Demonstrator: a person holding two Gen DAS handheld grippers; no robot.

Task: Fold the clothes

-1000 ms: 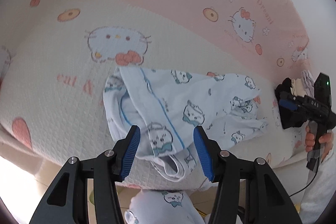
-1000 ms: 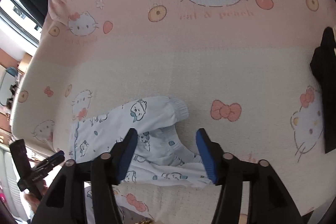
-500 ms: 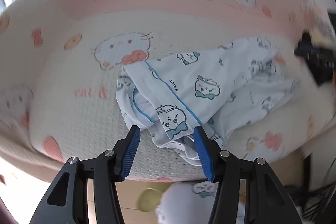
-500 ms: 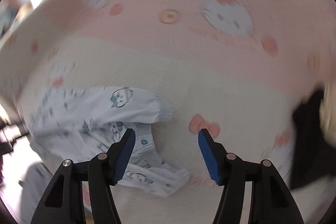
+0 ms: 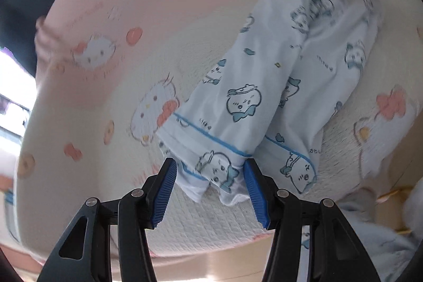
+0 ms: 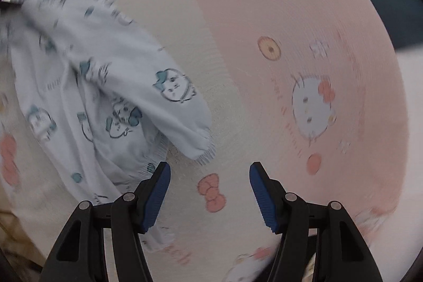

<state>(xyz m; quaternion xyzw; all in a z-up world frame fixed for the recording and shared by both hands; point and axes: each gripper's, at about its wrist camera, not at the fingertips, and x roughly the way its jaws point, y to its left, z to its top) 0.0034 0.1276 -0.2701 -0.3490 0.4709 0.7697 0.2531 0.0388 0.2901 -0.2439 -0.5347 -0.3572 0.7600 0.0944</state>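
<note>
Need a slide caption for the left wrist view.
Open left gripper poised over blue-trimmed hem of cartoon-print pajamas on bedspread.

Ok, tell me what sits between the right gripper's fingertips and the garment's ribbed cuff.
Nothing: in the right wrist view only bare printed bedspread lies between the open right gripper and the cuff.
</note>
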